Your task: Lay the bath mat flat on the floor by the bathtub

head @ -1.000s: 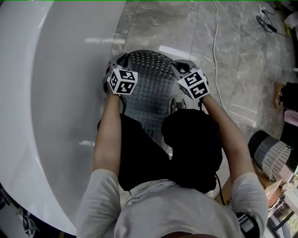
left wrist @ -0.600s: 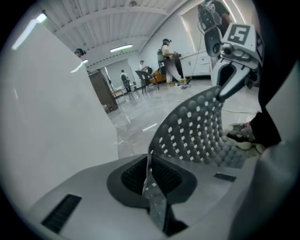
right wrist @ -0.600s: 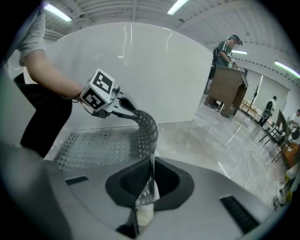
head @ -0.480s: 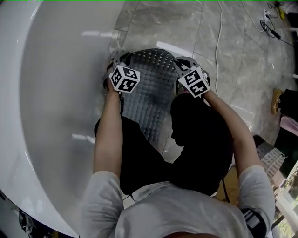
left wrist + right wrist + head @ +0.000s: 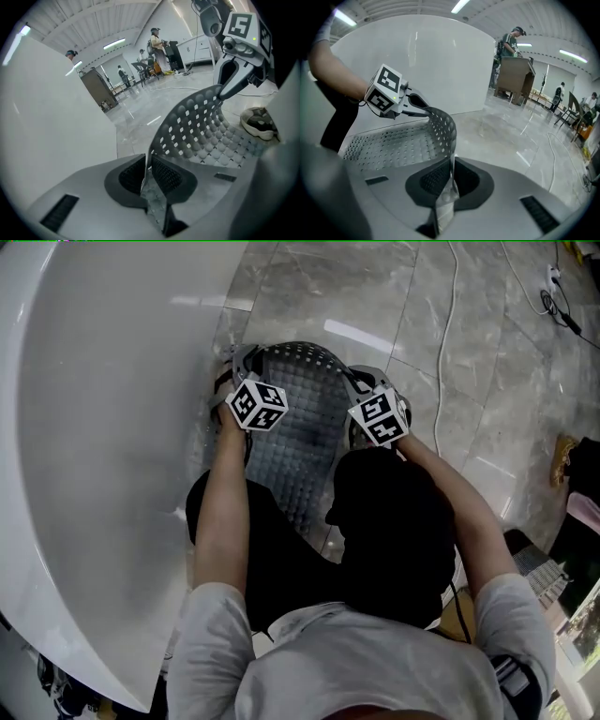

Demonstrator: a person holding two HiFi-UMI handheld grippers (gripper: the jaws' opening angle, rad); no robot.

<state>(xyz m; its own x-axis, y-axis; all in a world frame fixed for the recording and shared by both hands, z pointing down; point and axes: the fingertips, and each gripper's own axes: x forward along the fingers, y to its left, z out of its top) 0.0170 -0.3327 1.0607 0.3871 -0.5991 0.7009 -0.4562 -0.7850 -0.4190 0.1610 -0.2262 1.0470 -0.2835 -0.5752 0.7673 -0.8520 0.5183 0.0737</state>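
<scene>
down by the bathtub [image 5: 112, 427] wall, both hands have dropped lower than a second ago, and the bath mat [image 5: 300, 418] has come down with them towards the grey tiled floor [image 5: 319, 287]. left gripper [image 5: 147, 176] is clamped on one corner of the mat's edge, pads squeezed right onto the thin perforated sheet. right gripper [image 5: 451, 180] pinches the opposite corner just the same. so the mat is close to landing, but by my reading it's not flat yet.

the head view places it nicely: the mat runs alongside the tub, just beside its white curve, with its near end hidden under the person's head and knees. what that view misses, the gripper views give us: the held edge arches up in a hump between the two grips. the left gripper view also catches a shoe [image 5: 258, 123] just past the mat's side.
</scene>
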